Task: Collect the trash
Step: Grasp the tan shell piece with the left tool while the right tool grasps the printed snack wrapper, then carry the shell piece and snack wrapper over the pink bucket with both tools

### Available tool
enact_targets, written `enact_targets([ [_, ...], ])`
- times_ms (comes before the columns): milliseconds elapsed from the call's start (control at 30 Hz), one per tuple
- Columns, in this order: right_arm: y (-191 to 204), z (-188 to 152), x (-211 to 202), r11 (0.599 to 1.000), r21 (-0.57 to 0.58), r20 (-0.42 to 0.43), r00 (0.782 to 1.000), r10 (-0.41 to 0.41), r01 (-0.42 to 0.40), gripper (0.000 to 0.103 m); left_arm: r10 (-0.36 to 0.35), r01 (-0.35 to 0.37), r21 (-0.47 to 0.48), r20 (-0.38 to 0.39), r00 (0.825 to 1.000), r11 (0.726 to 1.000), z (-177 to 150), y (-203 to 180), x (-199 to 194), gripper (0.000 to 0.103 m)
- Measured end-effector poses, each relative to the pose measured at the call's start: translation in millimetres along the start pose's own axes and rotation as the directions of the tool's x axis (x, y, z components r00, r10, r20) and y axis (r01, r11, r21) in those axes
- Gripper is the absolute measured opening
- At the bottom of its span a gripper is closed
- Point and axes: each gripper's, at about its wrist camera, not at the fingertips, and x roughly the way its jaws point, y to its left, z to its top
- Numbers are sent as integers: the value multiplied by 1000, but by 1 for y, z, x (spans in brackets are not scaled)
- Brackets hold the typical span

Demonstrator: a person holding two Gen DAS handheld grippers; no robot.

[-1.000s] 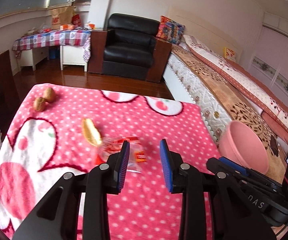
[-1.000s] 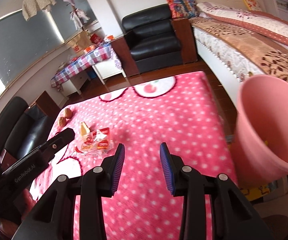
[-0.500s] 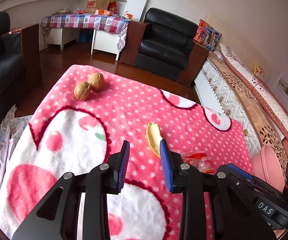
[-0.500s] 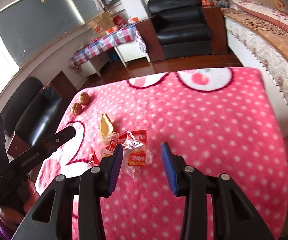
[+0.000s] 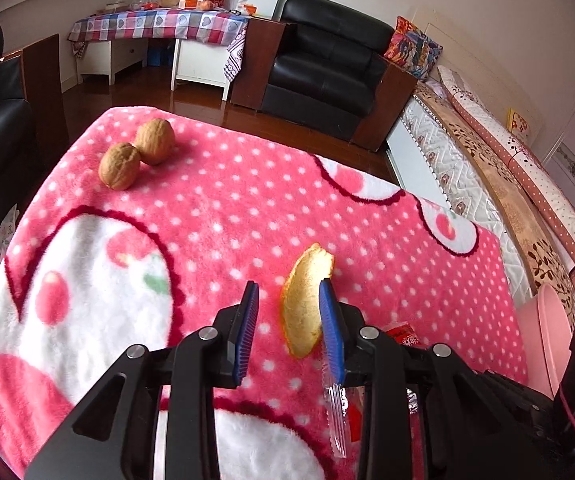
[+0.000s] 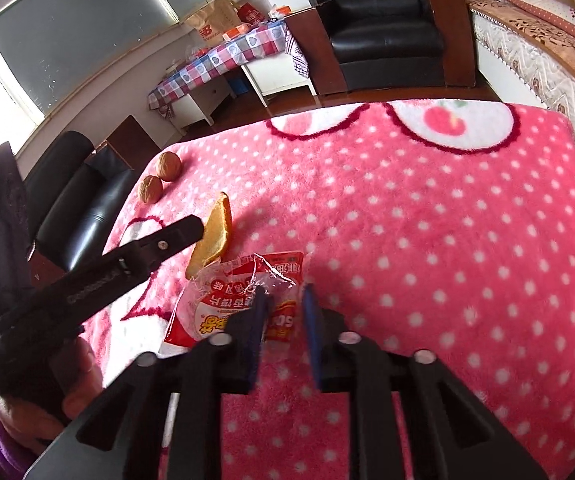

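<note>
Both grippers point steeply down at the table under its pink dotted blanket. The left gripper has its fingers spread around the curl of peel, whose edge lies just against the right pad. The right gripper is drawing its fingers together over the crumpled red and clear snack wrapper; a corner of the wrapper sits between them, though a firm pinch cannot be told. Two walnuts lie touching near the far corner. A pink bin stands beside the table, its inside hidden.
</note>
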Motion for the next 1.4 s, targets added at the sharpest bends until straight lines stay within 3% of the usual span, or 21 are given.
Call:
enact_targets([
  [100,-4,-3,-10,1000,7,12,1000,12,-12,5,-6,6,15,-13,1000,1000,-2,-5,5,31],
  [200,-9,-7,-25,1000,16,35,999,-8,8,4,-6,7,41,-20,1000,999,-6,-10,9,30],
  [300,-20,-11,-42,999,49,56,998,-27,24,3,12,-11,66,-15,1000,998,-9,-13,10,13],
  [400,-31,-15,-56,996,81,74,996,-46,40,3,29,-28,64,-24,999,998,-11,-14,10,3],
  [700,-47,-28,-92,990,121,119,990,-82,67,3,-6,6,93,-2,1000,996,-23,-30,-20,2],
  [1400,-64,-56,-161,979,163,217,964,-154,120,3,-129,115,271,37,991,956,-52,-130,-72,2],
])
